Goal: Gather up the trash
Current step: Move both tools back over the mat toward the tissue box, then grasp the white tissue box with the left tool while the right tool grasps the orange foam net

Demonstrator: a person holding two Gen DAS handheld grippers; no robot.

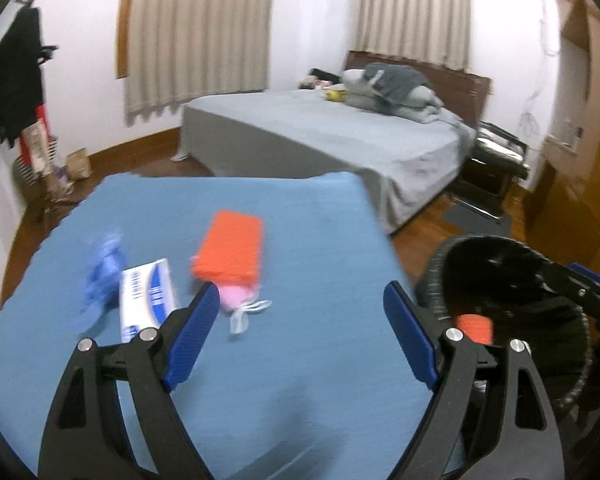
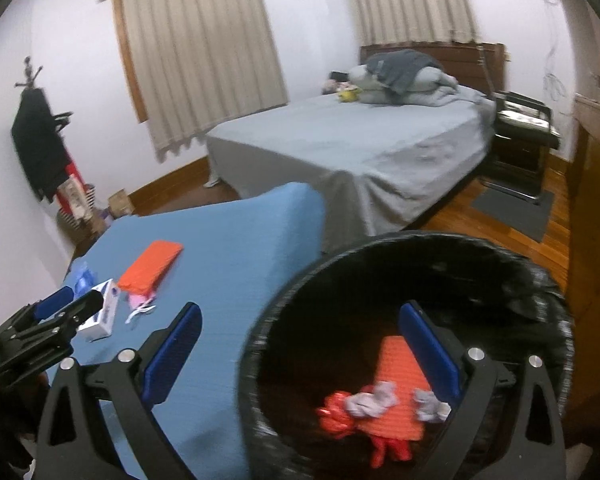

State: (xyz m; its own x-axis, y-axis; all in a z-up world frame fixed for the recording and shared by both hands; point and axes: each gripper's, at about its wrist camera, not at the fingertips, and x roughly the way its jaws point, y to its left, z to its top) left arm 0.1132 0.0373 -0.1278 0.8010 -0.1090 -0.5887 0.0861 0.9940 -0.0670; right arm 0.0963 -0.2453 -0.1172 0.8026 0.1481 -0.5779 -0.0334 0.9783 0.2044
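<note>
On the blue table (image 1: 260, 380), a white box's (image 1: 148, 300) print blurs unreadably; both claws gape empty.

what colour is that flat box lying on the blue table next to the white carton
Orange. The flat box shows best in the left wrist view, lying on the blue table.

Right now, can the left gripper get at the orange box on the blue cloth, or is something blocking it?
Probably yes. The left gripper is open and empty, and the orange box lies just ahead of its fingertips, top face exposed. Only a small pink item lies at its near end; the white carton sits off to the side.
</note>
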